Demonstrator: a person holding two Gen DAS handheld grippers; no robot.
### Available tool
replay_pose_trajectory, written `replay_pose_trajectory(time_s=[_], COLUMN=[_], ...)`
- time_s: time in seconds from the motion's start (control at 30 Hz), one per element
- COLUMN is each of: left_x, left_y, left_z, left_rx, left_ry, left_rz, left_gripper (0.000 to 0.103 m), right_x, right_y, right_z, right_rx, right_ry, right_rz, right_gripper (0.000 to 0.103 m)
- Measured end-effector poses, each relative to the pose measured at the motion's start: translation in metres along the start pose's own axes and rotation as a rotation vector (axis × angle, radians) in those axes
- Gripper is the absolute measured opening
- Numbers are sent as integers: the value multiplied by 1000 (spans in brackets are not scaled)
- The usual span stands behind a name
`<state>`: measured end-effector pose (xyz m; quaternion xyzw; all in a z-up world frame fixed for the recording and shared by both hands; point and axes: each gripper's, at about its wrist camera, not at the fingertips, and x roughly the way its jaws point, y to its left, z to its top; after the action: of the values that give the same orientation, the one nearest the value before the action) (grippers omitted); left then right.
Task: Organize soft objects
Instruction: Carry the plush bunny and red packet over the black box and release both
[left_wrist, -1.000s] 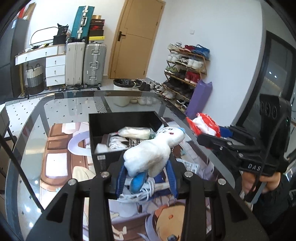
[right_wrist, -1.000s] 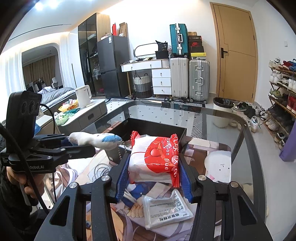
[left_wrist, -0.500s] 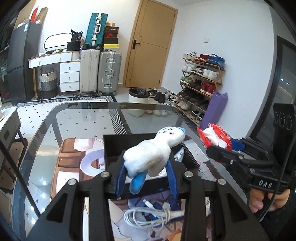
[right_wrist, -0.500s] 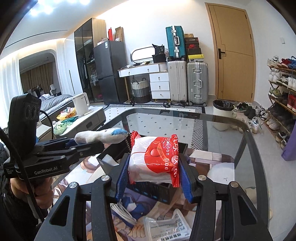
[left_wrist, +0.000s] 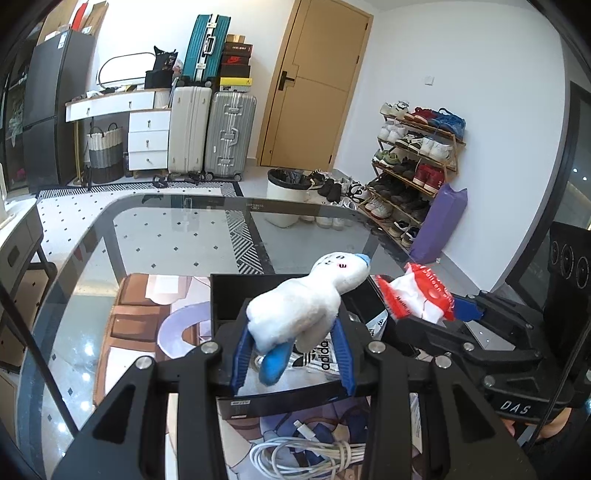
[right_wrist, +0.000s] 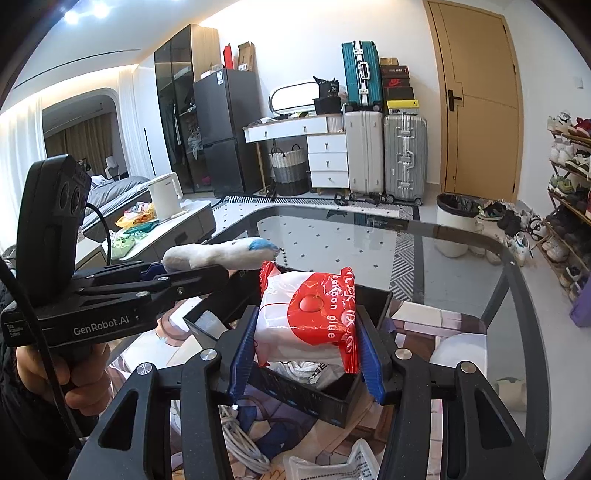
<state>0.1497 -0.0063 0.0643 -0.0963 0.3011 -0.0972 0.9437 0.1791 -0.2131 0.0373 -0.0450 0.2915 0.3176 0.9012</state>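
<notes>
Holding a soft item in each gripper, a person works over a glass table (left_wrist: 155, 236) in a cluttered room. The left gripper (left_wrist: 293, 354) has its blue pads clamped narrowly on a white plush toy (left_wrist: 306, 299) with blue tips and a small stitched face; the toy's head pokes forward past the fingers. The right gripper (right_wrist: 304, 354) is closed on a red and white packet (right_wrist: 308, 319) printed "balloon glue", which stands upright between its blue pads. Both items hang above an open black box (left_wrist: 236, 295) sitting on the table, on a printed mat. Inside the box lies a white bag with an adidas logo (left_wrist: 317, 356). In the right wrist view the plush toy (right_wrist: 218, 254) is just left of the packet, with a bead chain dangling from its tip. A coiled white cable (left_wrist: 306, 454) lies on the table just in front of the box. A hand (right_wrist: 79, 380) grips the left tool's handle. Suitcases (left_wrist: 210, 133) and a shoe rack (left_wrist: 417, 162) stand along the far walls.
</notes>
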Motion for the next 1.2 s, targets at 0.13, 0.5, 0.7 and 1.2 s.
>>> replay_pose_trajectory(time_s=[0.13,0.5,0.7,1.2], left_x=[7,25,33,33], left_y=[1,3,4,3], left_z=[0,-1,-1,-1], left_rx=[-8,-24,-29,-23], left_ry=[12,54,63,79], left_rz=[-2,1,5,13], left_gripper=[37,38,38,62], right_x=[10,33,42,24], right_y=[-2,-4,-4,-2], right_z=[1,0,-2,-12], right_rx=[-17,-33,-49,-92], right_ry=[15,56,74,41], right_rz=[-3,-17,-6,-68], right_gripper=[50,51,53,93])
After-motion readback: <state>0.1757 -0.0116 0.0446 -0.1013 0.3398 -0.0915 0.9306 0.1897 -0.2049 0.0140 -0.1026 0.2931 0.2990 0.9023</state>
